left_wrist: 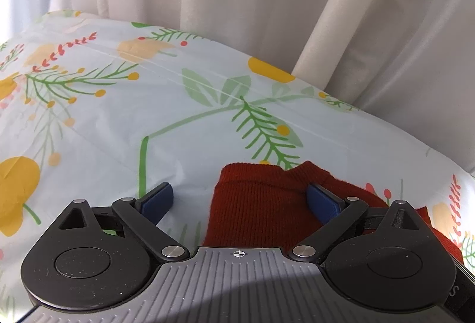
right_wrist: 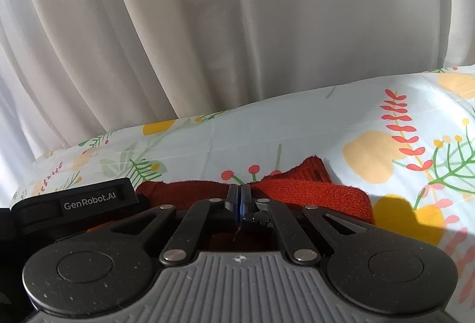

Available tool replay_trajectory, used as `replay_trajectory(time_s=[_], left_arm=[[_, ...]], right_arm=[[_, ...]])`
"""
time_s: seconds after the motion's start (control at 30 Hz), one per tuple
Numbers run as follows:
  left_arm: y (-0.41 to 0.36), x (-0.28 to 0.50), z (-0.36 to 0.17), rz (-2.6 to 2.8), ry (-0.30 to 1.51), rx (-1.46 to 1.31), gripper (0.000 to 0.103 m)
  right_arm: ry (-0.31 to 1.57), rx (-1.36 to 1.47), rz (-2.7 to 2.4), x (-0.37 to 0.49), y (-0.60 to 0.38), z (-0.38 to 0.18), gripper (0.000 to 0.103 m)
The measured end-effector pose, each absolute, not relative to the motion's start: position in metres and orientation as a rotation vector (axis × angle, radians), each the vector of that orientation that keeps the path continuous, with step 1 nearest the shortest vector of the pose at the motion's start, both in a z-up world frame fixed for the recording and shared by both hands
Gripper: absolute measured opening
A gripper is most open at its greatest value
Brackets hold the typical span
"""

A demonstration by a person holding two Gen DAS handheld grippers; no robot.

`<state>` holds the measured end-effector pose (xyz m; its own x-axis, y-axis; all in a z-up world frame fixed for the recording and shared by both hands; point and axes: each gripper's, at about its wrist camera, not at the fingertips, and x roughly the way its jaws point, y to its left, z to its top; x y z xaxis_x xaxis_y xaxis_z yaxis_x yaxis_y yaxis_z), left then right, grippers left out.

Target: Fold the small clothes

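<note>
Knit garment showing rust-red. Tablecloth showing pale blue-white with yellow flowers, green fern sprigs, red berries. Curtain reading off-white. Gripper pads showing blue, linkages black.

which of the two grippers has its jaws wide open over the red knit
The left gripper: its blue pads stand far apart, one over the red knit garment, one over the floral cloth. The right gripper is shut.
</note>
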<state>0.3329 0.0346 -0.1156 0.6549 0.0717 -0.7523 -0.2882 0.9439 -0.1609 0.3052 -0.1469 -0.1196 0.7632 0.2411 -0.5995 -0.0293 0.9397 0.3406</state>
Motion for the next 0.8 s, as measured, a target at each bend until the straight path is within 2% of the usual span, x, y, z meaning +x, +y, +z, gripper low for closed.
replay_trajectory(time_s=[0.23, 0.3, 0.33, 0.37, 0.4, 0.43, 0.6, 0.7, 0.8], left_arm=[[0.062, 0.283, -0.101, 0.110, 0.861, -0.358, 0.100], [0.075, 0.246, -0.092, 0.064, 0.832, -0.383, 0.100], [0.080, 0.225, -0.087, 0.049, 0.812, -0.386, 0.100], [0.083, 0.205, -0.083, 0.060, 0.810, -0.379, 0.100], [0.086, 0.184, -0.081, 0.066, 0.801, -0.372, 0.100], [0.087, 0.163, -0.079, 0.063, 0.784, -0.369, 0.100], [0.071, 0.090, -0.083, 0.016, 0.768, -0.222, 0.100], [0.054, 0.082, -0.093, -0.027, 0.777, -0.095, 0.098], [0.039, 0.092, -0.104, -0.031, 0.790, -0.048, 0.098]], right_arm=[[0.775, 0.342, 0.191, 0.271, -0.160, -0.100, 0.003], [0.765, 0.379, 0.200, 0.235, -0.180, -0.091, 0.018], [0.762, 0.414, 0.210, 0.216, -0.193, -0.087, 0.021], [0.776, 0.463, 0.211, 0.196, -0.208, -0.084, 0.028], [0.791, 0.508, 0.204, 0.178, -0.223, -0.084, 0.043], [0.818, 0.559, 0.169, 0.159, -0.239, -0.085, 0.049], [0.872, 0.832, 0.197, 0.097, -0.283, -0.102, 0.052], [0.873, 0.968, 0.292, 0.096, -0.280, -0.111, 0.052], [0.883, 0.943, 0.265, 0.110, -0.260, -0.113, 0.052]])
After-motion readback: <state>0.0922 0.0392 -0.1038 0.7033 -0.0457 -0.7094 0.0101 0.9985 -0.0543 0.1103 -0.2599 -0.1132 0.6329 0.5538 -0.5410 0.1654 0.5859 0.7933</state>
